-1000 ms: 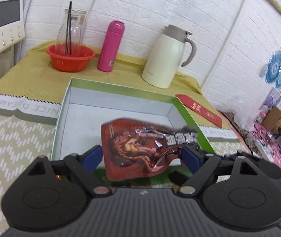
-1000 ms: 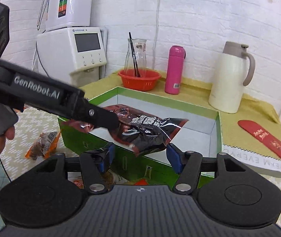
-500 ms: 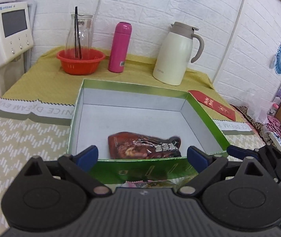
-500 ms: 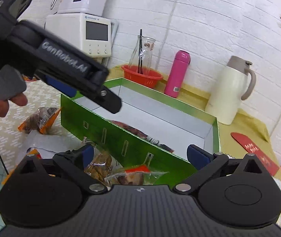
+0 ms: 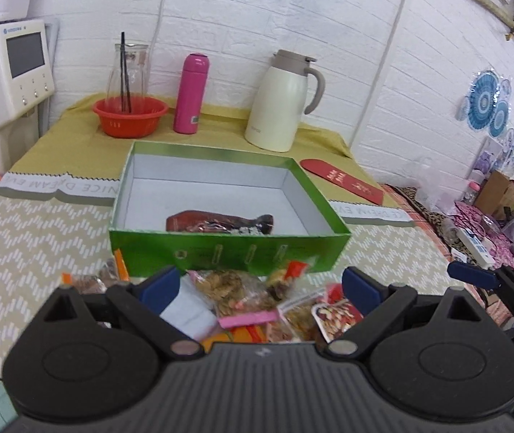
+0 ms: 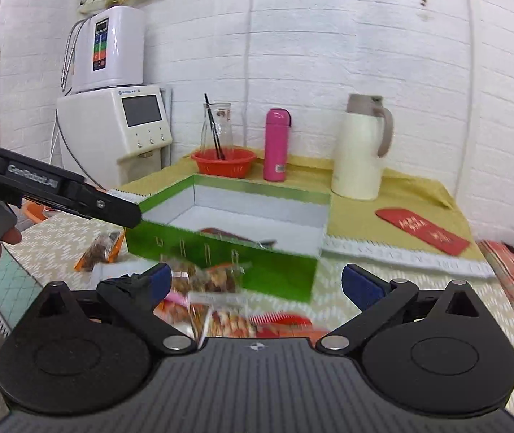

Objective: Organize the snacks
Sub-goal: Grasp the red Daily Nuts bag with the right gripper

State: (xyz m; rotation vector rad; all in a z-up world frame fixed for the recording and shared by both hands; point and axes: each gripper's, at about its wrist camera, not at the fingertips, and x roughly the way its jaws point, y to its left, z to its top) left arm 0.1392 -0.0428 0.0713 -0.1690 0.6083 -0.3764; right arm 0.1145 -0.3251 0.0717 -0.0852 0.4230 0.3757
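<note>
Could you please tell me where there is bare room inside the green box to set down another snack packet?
The green box holds only the dark red packet near its front wall; the white floor behind it is bare. In front, the loose snack pile crowds the tablecloth.

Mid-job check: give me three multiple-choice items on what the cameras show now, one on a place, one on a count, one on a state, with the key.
1. Where do the loose snack packets lie?
A. on the table in front of the green box
B. inside the red basket
C. beside the white jug

2. How many packets lie in the green box?
A. none
B. one
C. four

3. How is the left hand-held gripper?
A. shut on a packet
C. shut and empty
B. open, holding nothing

Key: 1 A, the pile sits against the box's near wall. 2 B, only the dark red packet lies on its white floor. 3 B, its blue pads stand wide apart above the pile.
</note>
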